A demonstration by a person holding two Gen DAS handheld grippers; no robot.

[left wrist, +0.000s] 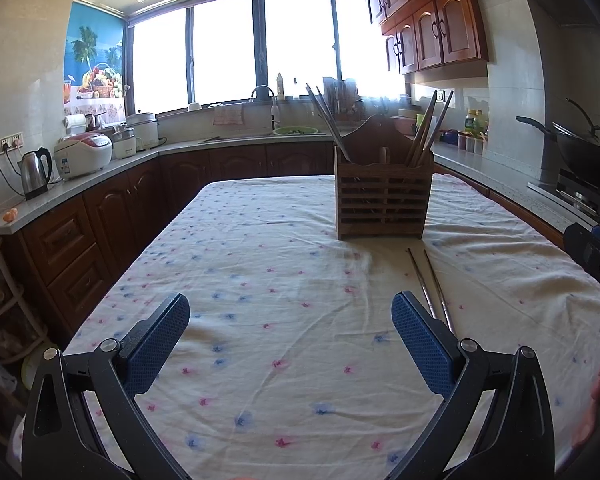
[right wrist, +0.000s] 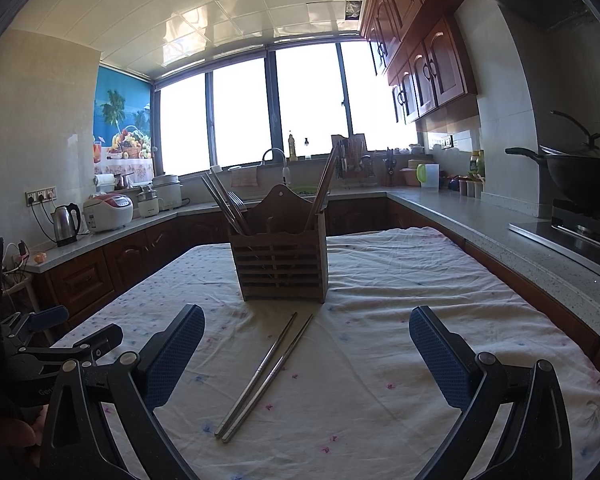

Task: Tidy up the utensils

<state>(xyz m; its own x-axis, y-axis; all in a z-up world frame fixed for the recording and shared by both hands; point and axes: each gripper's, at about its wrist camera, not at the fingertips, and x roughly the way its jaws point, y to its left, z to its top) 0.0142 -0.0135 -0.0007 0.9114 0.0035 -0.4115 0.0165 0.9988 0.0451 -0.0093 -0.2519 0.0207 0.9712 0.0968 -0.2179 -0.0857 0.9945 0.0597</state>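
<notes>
Steel chopsticks, two thin slippery rods (right wrist: 266, 376), lie before the slatted wooden holder (right wrist: 282, 266); both are best pinched mid-shaft. Right gripper (right wrist: 306, 354) and left gripper (left wrist: 290, 338) are spread, empty.

The near ends of the metal chopsticks (left wrist: 436, 296) vanish behind the left gripper's (left wrist: 291, 334) right finger. Slats of the wooden holder (right wrist: 283, 262) hide the utensils' lower ends inside. Far windows (left wrist: 228, 48) glare white, blotting out everything outside.
</notes>
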